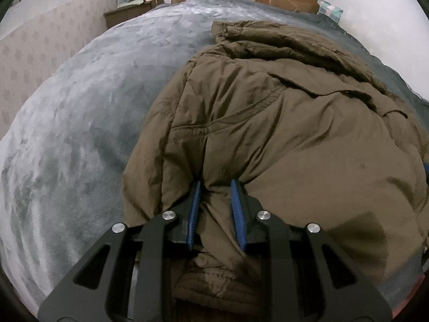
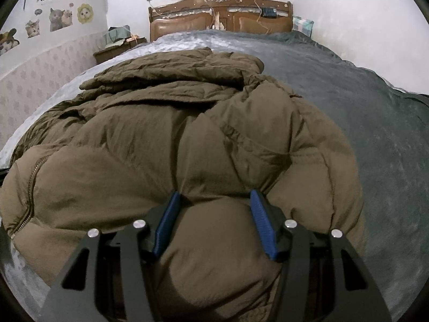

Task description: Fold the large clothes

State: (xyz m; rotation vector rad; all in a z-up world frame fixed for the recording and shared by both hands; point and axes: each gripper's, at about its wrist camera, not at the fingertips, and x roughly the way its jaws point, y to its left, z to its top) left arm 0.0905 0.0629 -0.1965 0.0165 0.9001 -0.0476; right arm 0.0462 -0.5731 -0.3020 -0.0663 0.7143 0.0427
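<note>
Where it lies bunched on the bed, the brown padded coat takes up the near part of the grey blanket, its bulk heaped in soft folds that run toward the headboard. In the right wrist view a zip runs down its left edge, and quilted seams cross the puffed panels (a flap or pocket seam shows right of centre).

The left hand-held gripper is clamped on a narrow gathered fold of the coat: the blue pads press in from both sides, and the cloth puckers around them. Under that gripper a quilted inner lining shows.

The right hand-held gripper has a thick puffed roll of the coat between its blue pads, which stand wider apart than the left ones; the padding bulges between them and creases at each tip, so it is gripped on that roll.

The blanket spreads bare to the left of the coat in the left wrist view and to the right of it in the right wrist view. Beyond the bed, a small wooden nightstand stands beside the headboard with some things on it, and cat stickers dot the left wall above patterned wallpaper.
</note>
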